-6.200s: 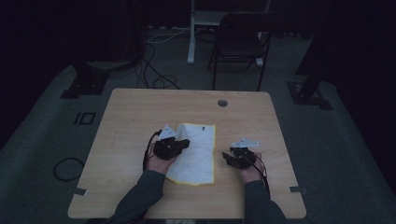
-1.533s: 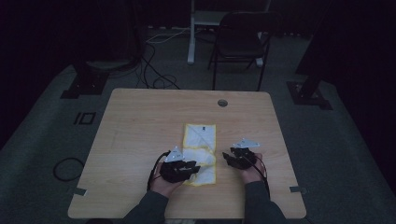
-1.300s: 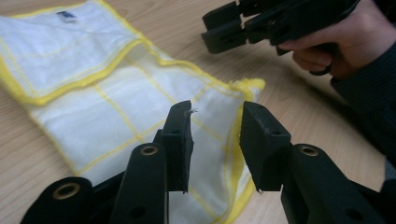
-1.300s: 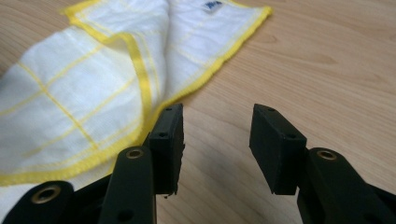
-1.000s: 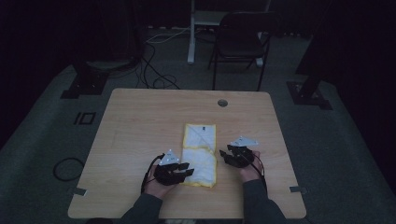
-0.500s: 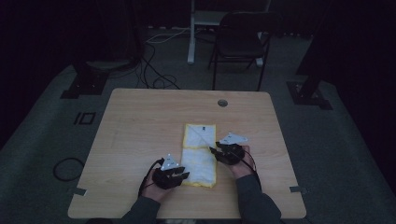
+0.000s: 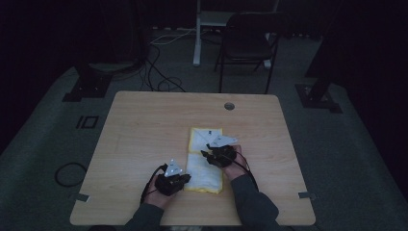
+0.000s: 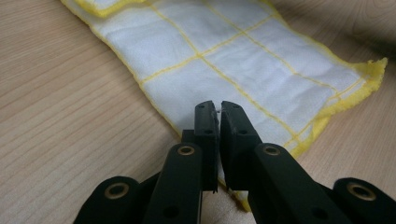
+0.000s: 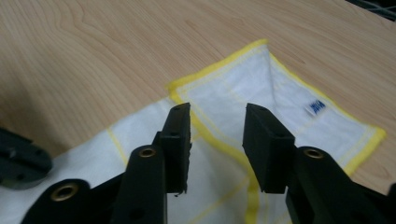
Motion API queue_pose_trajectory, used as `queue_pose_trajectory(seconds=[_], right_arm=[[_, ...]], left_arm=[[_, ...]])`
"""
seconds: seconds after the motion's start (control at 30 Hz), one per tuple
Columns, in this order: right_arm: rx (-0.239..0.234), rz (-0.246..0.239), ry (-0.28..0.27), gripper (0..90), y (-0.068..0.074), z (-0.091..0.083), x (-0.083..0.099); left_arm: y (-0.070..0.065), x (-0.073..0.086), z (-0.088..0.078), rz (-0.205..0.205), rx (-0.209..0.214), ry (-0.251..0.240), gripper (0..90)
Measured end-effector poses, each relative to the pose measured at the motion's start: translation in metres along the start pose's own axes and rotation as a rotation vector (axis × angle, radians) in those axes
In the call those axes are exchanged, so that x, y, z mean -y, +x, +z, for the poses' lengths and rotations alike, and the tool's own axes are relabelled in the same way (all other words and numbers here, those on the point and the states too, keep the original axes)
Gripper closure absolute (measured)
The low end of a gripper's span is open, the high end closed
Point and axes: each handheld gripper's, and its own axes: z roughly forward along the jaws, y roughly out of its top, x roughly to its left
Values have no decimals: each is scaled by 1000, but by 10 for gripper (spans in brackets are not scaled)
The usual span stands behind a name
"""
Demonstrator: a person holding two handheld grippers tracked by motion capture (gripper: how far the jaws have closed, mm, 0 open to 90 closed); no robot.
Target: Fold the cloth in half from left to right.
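Cloth (image 7: 206, 166) flat on table (image 7: 144, 125); left gripper (image 8: 217, 109) jaws just closed, nothing visibly pinched; right gripper (image 9: 217, 126) jaws apart.

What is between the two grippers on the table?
In the high view, only the cloth, white with yellow lines, lies between the left gripper and the right gripper. Both sit at its edges.

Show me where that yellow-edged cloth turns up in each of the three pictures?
High view: the cloth lies mid-table, between the two hands.
Left gripper view: it runs from the top left to the right edge, beyond the jaw tips.
Right gripper view: it spreads across the centre and bottom, behind the jaws.
Shared landmark: its yellow hem.
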Motion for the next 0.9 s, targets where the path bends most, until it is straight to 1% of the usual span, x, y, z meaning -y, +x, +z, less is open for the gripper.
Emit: queue_pose_trajectory(seconds=[0.03,0.17,0.23,0.27,0.33,0.4,0.47,0.53,0.63,0.67,0.8,0.83,0.9], right_arm=[[1,-15,9,595,1,6,-3],[13,-45,34,548,2,17,-7],[10,-68,55,529,2,22,-9],[20,-86,67,511,3,24,-9],[26,-111,85,447,4,28,-10],[47,-132,108,380,5,32,-10],[56,-140,132,345,6,36,-10],[65,-136,153,327,6,39,-9],[86,-134,165,348,5,42,-8],[93,-140,164,380,4,42,-8],[108,-126,156,482,-3,40,-8],[110,-124,152,493,-5,39,-8],[110,-109,143,541,-9,37,-9]], left_arm=[[0,0,0,1,-2,0,860],[0,0,0,-1,-1,0,858],[0,1,0,1,-1,0,856],[0,1,0,-1,-1,-1,855],[0,1,0,-3,-2,-5,852],[0,1,0,0,-1,-2,849],[0,1,0,1,-2,-3,848],[1,1,0,1,-1,-1,846],[1,1,0,-2,-1,0,844],[0,1,0,-3,-1,-1,844],[0,1,0,-3,-1,0,843],[0,1,0,-3,-1,0,843],[0,1,1,-2,-1,-1,843]])
